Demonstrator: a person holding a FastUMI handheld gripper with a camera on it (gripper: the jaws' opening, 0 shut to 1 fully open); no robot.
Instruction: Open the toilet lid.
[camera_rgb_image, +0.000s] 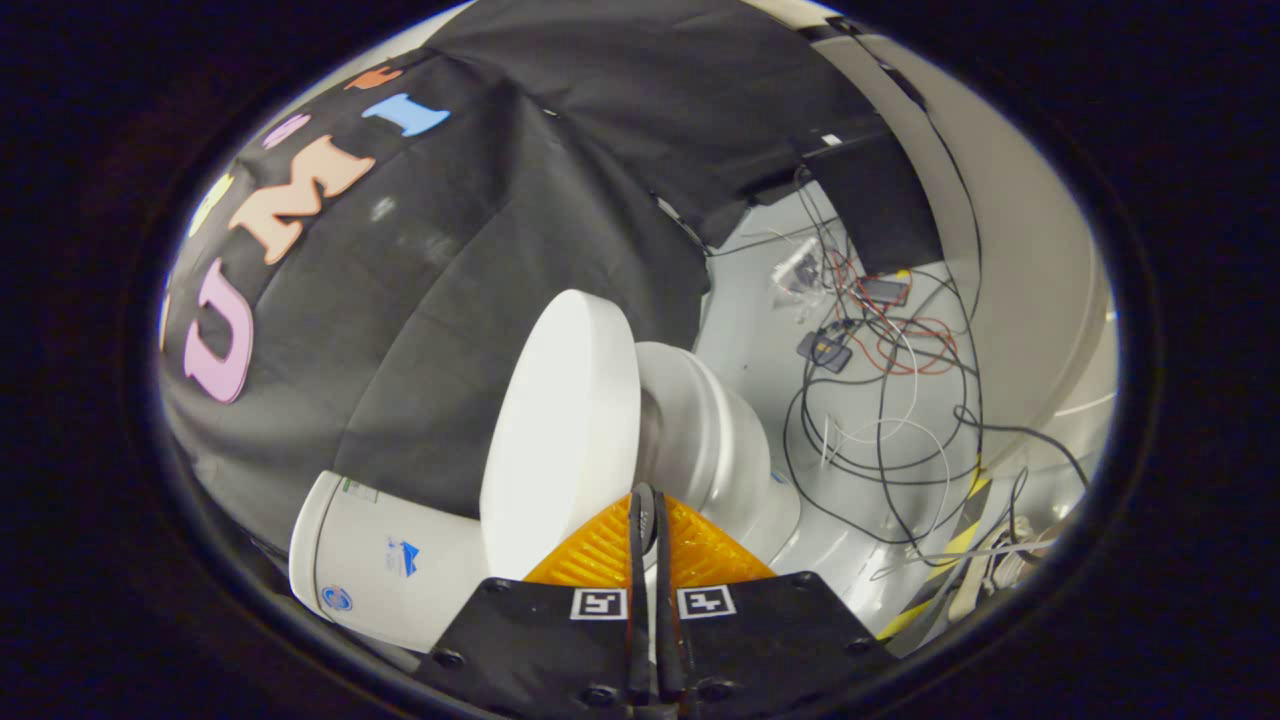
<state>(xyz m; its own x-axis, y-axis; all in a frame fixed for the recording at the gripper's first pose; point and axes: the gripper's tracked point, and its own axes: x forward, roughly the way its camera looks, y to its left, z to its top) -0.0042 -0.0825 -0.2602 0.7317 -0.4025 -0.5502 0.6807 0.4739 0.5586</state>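
Status: I read the lid (560, 430) as raised. It stands away from the bowl (715, 440), with a clear gap between the two, and it leans toward the tank (385, 560), which lies near and to its left. I cannot tell whether the lid touches the tank or stops just short of it. The view is tilted, so my reading of how upright the lid stands is approximate.

Hand-held gripper (648, 500): the fingers are closed together, with almost no gap and nothing gripped between them. The tips sit at the lower edge of the lid, where lid and bowl part. I cannot tell whether they touch it.

Done, in my judgement: the lift itself. The bowl is uncovered.

Left, in my judgement: confirm that the lid rests stably against the tank, then draw the fingers clear without dragging the lid forward.

To the far right, loose cables (880, 400) lie on the floor (760, 330), well apart from the toilet.
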